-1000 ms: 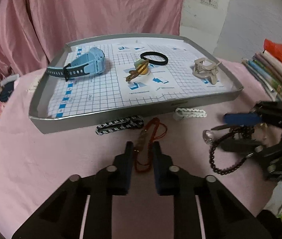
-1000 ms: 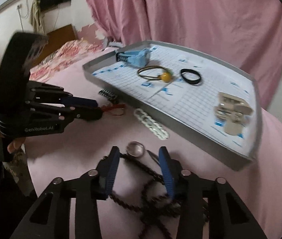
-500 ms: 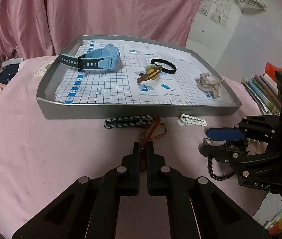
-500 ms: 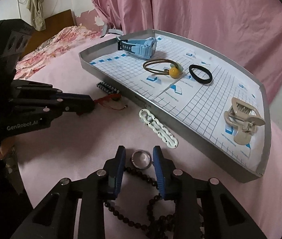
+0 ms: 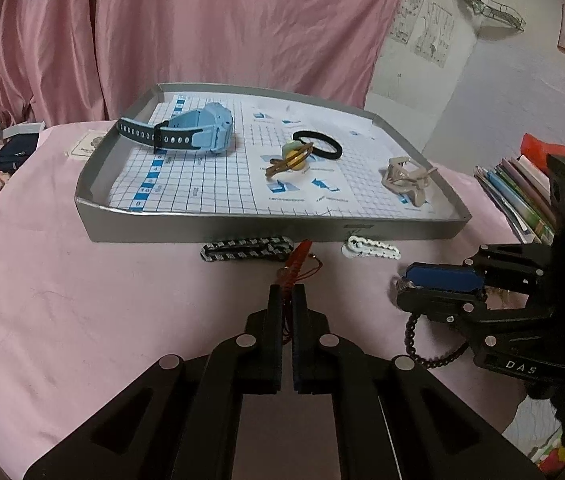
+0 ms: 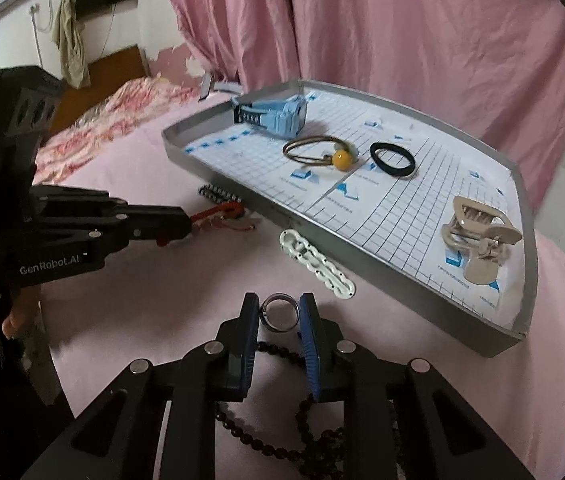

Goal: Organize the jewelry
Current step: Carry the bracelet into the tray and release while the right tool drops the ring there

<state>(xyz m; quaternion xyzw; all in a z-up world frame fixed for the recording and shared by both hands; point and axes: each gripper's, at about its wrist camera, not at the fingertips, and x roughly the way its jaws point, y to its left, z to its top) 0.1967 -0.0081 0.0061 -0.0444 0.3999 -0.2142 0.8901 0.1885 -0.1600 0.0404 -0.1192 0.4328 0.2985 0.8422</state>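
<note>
Left gripper (image 5: 287, 292) pinches the red cord (image 5: 296, 266), which trails toward 12 o'clock, ready to lift into the tray (image 5: 218, 226). Right gripper (image 6: 279, 314) clasps the ring (image 6: 280, 312) at its sides above the pink cloth (image 6: 154, 292), likely bound for the tray too.

bead necklace (image 6: 266, 432) partly under right tool (image 6: 279, 316)

- Your left gripper (image 5: 287, 292) has gone from parted fingers to pinched tight on the red cord bracelet (image 5: 297, 261).
- Your right gripper (image 6: 280, 312) has narrowed around the silver ring (image 6: 279, 313), now between its fingertips.
</note>
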